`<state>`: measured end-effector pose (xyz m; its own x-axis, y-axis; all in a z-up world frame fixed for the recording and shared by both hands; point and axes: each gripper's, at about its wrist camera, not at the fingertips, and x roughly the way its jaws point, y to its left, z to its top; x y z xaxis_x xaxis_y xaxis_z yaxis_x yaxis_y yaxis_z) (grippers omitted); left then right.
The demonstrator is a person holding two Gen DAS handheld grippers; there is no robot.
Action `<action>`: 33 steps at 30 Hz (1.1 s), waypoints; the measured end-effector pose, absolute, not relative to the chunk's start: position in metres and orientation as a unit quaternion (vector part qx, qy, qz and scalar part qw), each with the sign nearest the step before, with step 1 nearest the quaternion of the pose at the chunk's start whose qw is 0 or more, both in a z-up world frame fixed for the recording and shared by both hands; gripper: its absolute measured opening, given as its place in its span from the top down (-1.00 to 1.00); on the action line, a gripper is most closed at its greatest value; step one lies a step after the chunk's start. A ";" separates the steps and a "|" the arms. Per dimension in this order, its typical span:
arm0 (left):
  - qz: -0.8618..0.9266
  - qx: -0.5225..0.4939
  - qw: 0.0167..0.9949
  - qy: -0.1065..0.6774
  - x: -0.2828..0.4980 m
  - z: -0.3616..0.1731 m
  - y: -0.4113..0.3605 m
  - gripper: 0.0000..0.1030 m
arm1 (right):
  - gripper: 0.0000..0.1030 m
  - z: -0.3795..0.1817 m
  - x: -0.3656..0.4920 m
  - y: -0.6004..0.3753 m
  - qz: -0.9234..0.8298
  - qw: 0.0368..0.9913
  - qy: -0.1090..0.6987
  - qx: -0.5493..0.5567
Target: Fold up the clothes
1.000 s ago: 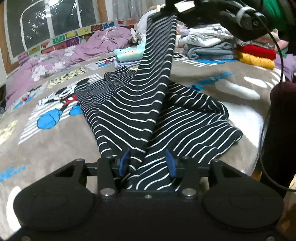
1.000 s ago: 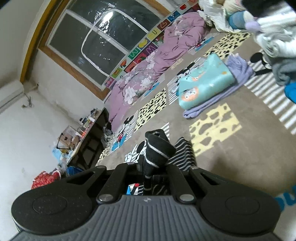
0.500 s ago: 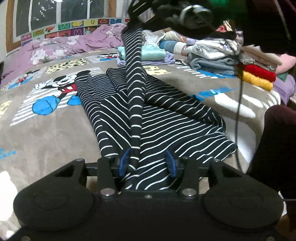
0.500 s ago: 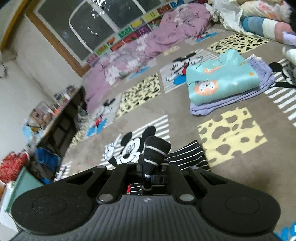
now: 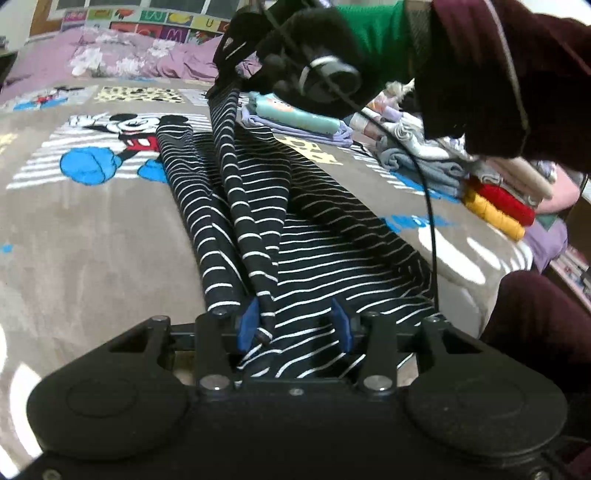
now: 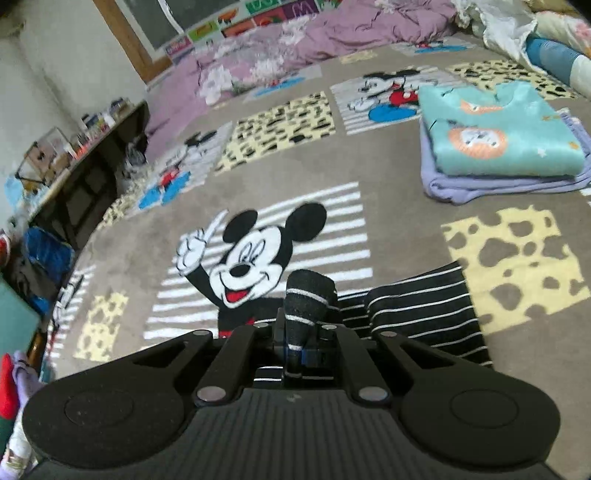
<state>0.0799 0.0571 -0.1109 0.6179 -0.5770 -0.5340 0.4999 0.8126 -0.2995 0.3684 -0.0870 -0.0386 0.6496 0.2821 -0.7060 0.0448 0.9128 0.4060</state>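
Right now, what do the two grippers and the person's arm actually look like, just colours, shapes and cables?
The left gripper is matte black with two round discs on its body, silver screws and blue finger pads. The right gripper is the same black build, with a ribbed grey plate on top. In the left view, a thin black cable hangs from it, and the arm wears a maroon sleeve over a green cuff.

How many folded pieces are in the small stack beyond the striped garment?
2. A teal top lies on a lavender piece, at the right of the right wrist view, on the blanket. More may be hidden between them.
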 end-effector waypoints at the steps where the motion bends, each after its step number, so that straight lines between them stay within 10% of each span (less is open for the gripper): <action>1: -0.301 -0.063 0.897 0.319 0.080 -0.111 0.058 0.21 | 0.79 -0.043 0.373 -0.084 0.067 0.883 0.422 0.196; 8: -0.303 -0.079 0.893 0.322 0.083 -0.111 0.063 0.21 | 0.13 -0.036 0.384 -0.086 0.102 0.889 0.400 0.198; 16: -0.299 -0.086 0.894 0.324 0.083 -0.113 0.063 0.20 | 0.10 -0.060 0.370 -0.119 0.130 0.890 0.405 0.165; 28: -0.300 -0.094 0.891 0.328 0.086 -0.114 0.065 0.20 | 0.28 -0.090 0.371 -0.106 0.158 0.889 0.408 0.135; 30: -0.300 -0.095 0.890 0.330 0.087 -0.115 0.065 0.19 | 0.83 -0.094 0.369 -0.109 0.172 0.886 0.405 0.147; 33: -0.301 -0.105 0.888 0.332 0.087 -0.115 0.067 0.19 | 0.86 -0.088 0.364 -0.112 0.194 0.887 0.384 0.166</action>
<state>0.0874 0.0670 -0.1152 0.5987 -0.6046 -0.5254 0.4647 0.7964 -0.3869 0.3638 -0.1119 -0.0884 0.6299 0.4726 -0.6163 -0.2176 0.8691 0.4441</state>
